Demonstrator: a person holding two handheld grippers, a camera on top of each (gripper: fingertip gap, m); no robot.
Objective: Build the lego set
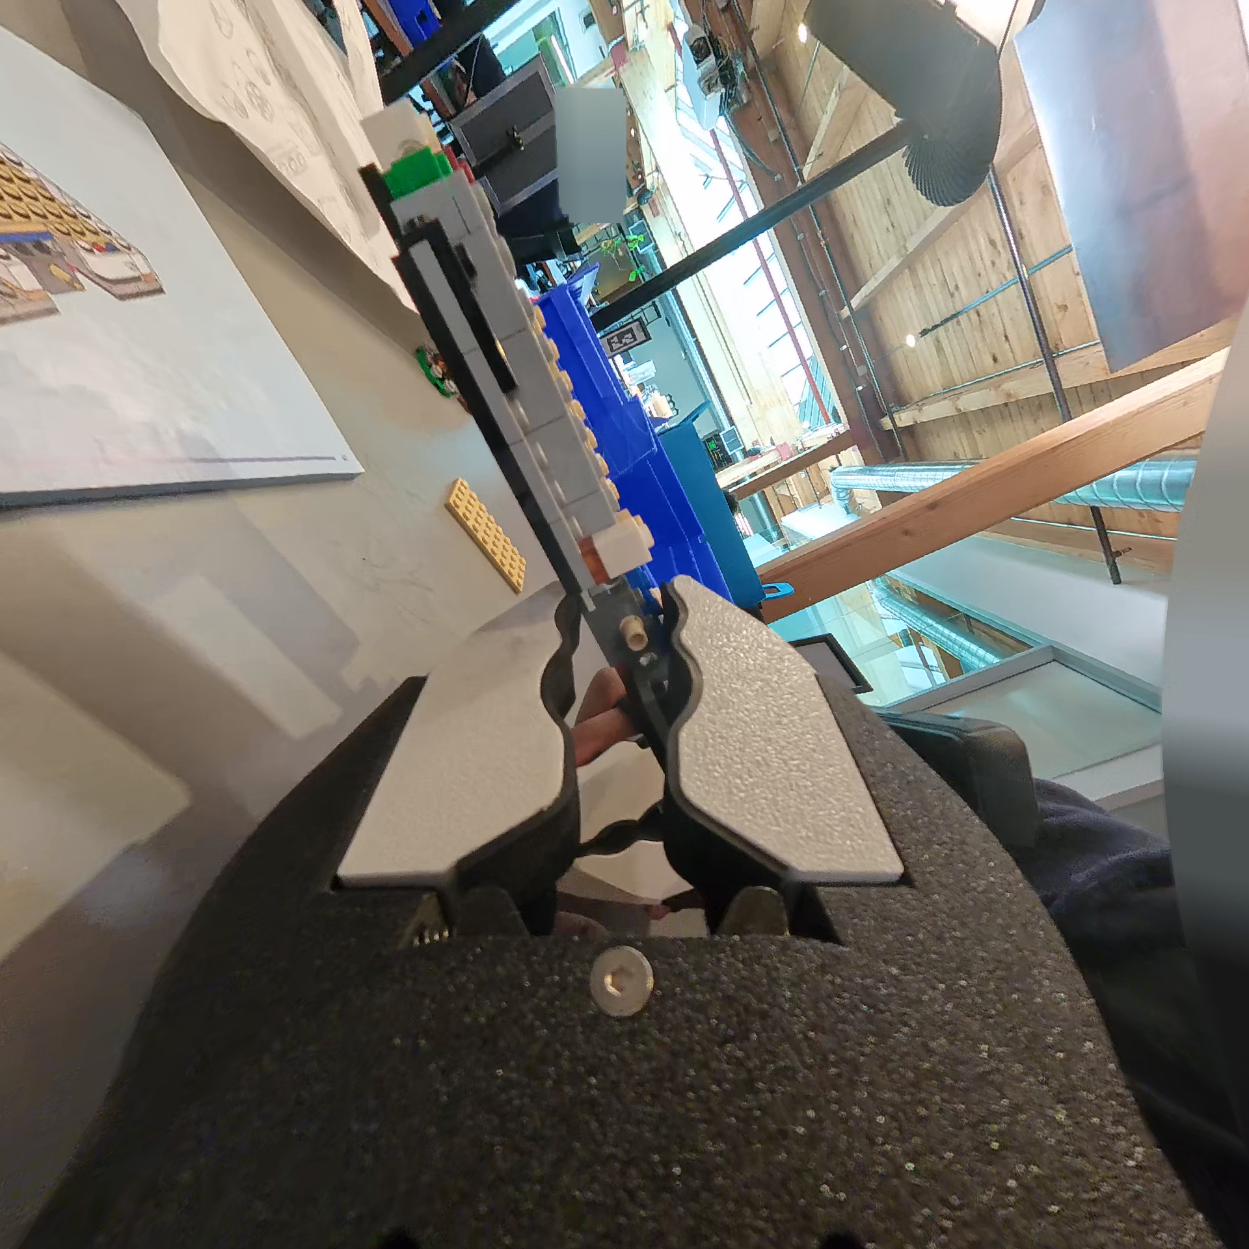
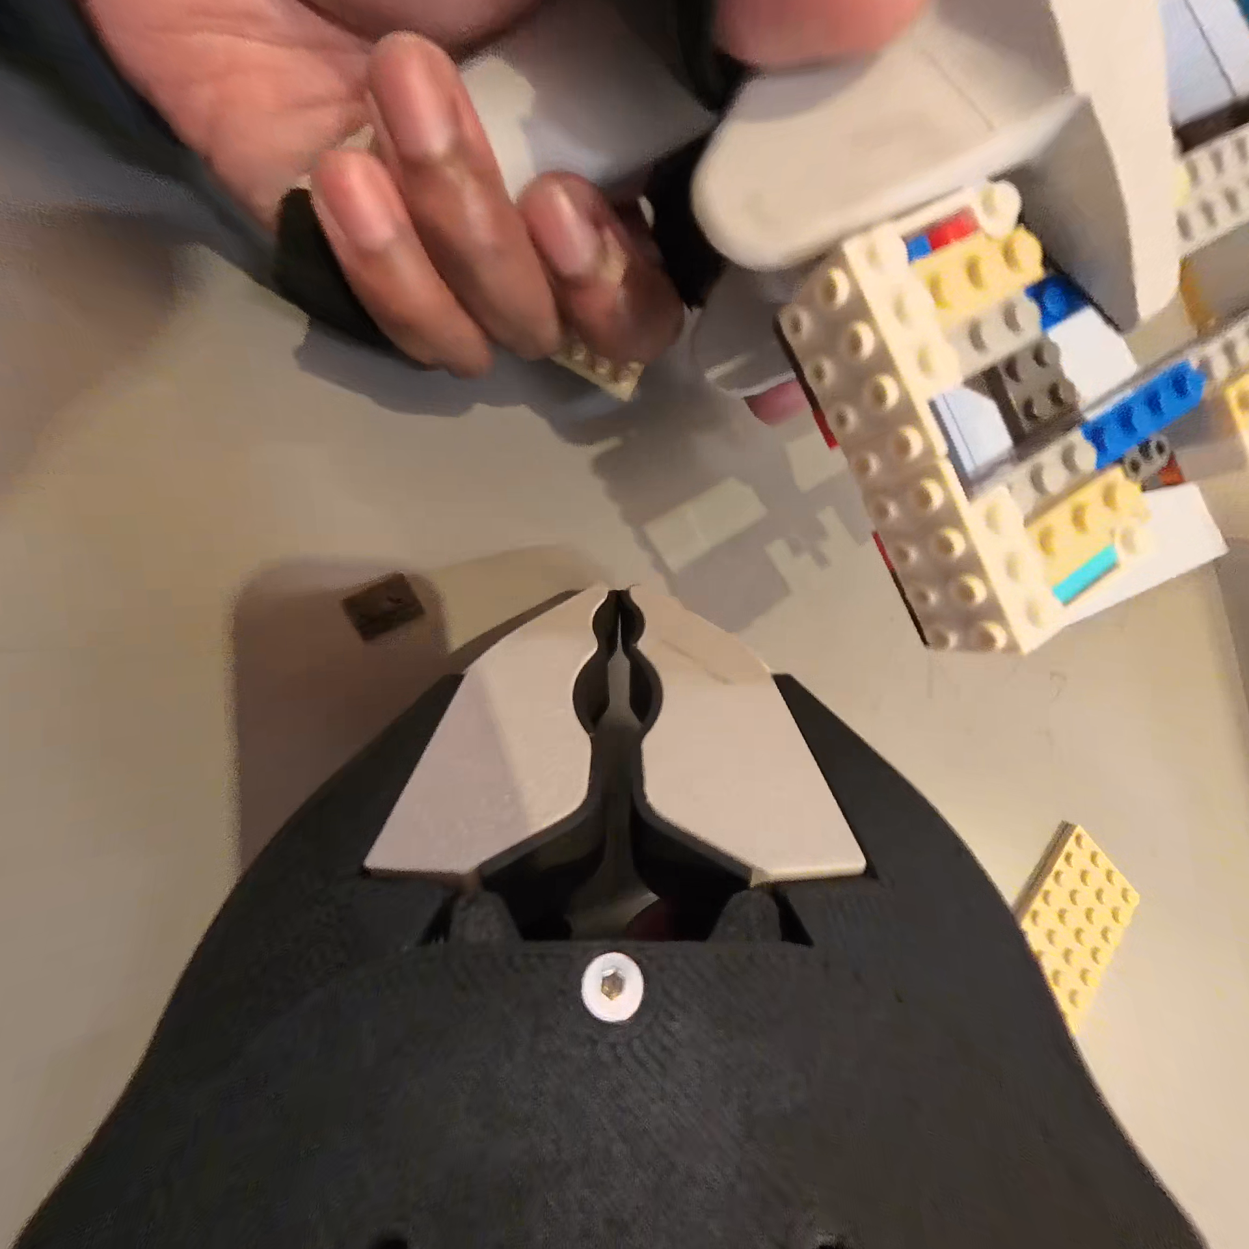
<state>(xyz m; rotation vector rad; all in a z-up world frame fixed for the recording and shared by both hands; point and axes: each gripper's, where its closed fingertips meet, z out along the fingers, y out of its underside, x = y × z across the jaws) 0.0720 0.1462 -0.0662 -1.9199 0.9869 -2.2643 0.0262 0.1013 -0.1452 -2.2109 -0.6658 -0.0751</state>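
My left gripper (image 1: pixel 622 622) is shut on the dark base plate at the edge of the lego build (image 1: pixel 513 378), a long grey, black and white assembly seen edge-on, with a white brick (image 1: pixel 625 547) near the jaws. In the right wrist view the same build (image 2: pixel 946 419) shows white studded walls and blue, tan and grey bricks inside. It hangs above the table in the left gripper's white fingers (image 2: pixel 811 196). My right gripper (image 2: pixel 618 598) is shut with nothing between its pads, low over the table. A hand (image 2: pixel 439 223) above it holds a small tan plate (image 2: pixel 601 375).
A tan plate (image 2: pixel 1081 926) lies on the table at the right and also shows in the left wrist view (image 1: pixel 486 534). A small brown tile (image 2: pixel 382 605) and white tiles (image 2: pixel 703 524) lie near my right fingertips. An instruction booklet (image 1: pixel 135 338) and blue bins (image 1: pixel 628 439) stand beyond. Some 10 cm of space lies between my two pairs of fingers.
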